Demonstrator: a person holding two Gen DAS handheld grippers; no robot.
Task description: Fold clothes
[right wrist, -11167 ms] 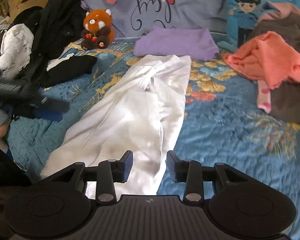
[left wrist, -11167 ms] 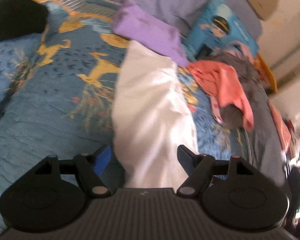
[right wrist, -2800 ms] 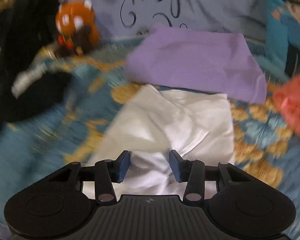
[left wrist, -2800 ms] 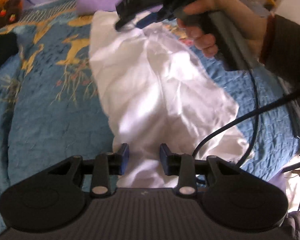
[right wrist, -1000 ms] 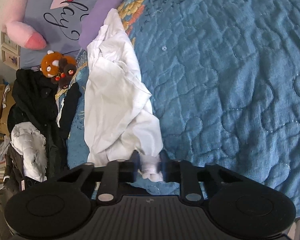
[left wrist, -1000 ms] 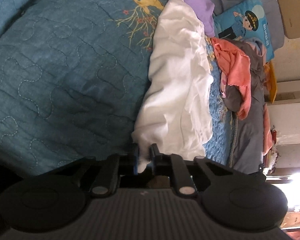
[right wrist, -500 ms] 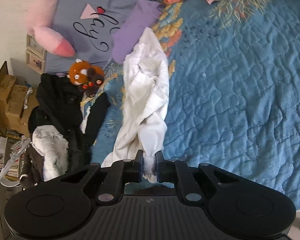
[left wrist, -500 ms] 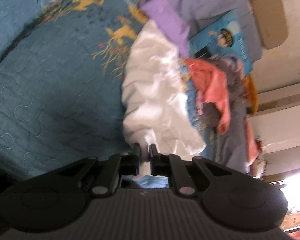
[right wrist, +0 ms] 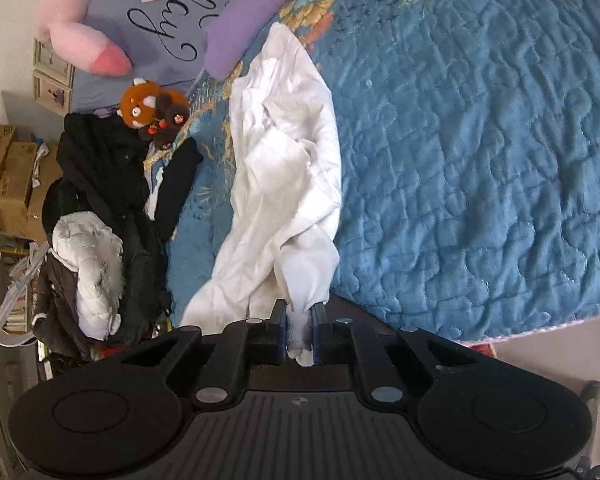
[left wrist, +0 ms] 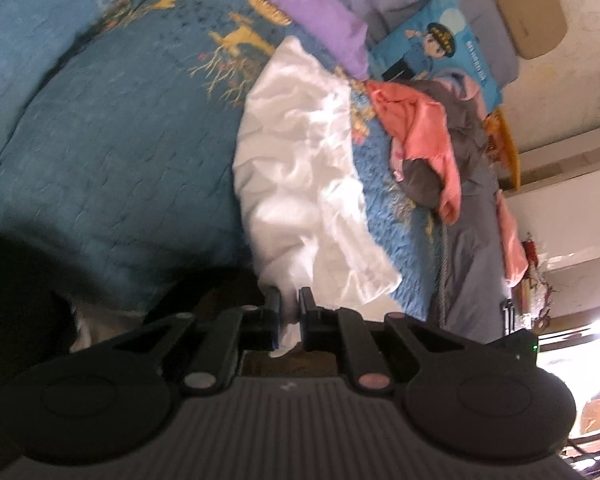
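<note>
Two claws, one garment: left gripper (left wrist: 289, 306) and right gripper (right wrist: 300, 322), each pinching a bunched near-edge corner of the crumpled white cotton garment (right wrist: 288, 168), which trails ahead of both claws over the blue quilted bedspread (right wrist: 480, 140); hold judged to keep the edge taut for folding. Folded purple cloth (right wrist: 248, 20) beyond its far end

At twelve o'clock in my right view I see a grey pillow with black script lettering (right wrist: 156, 12), a pink plush limb (right wrist: 88, 46) lying across it. Just below sits an orange-and-brown stuffed red panda (right wrist: 150, 110). At nine o'clock stand brown cardboard boxes (right wrist: 8, 172). In my left view, a blue cushion printed with a cartoon officer (left wrist: 436, 54) leans at one o'clock.
</note>
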